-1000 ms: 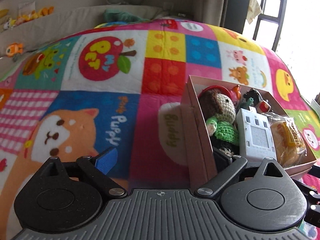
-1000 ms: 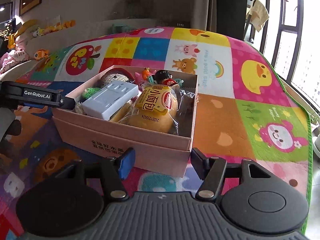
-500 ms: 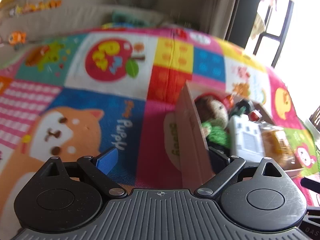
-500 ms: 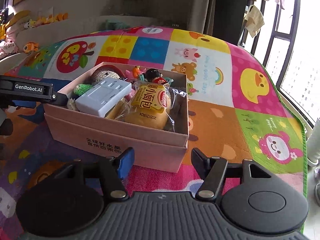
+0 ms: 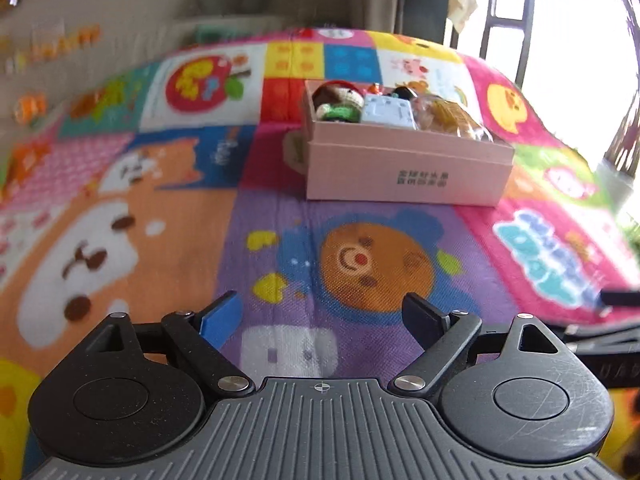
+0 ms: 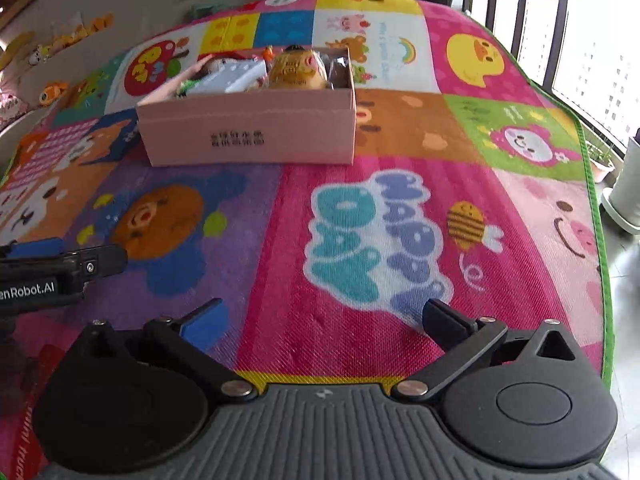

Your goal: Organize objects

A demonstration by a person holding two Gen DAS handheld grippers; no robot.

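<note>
gaping wide, both grippers (image 5: 320,312) (image 6: 322,314) hold nothing.

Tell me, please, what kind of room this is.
Probably a living room or play area in a home. A colourful cartoon play mat covers the floor, a pink box of toys stands on it, and soft toys lie along the wall beside tall windows.

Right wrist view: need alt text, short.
An open pink box packed with toys and a wrapped bun sits on a colourful cartoon play mat. In front, the right hand-held gripper has just opened wide and holds nothing. The left hand-held gripper pokes in at the left edge.
</note>
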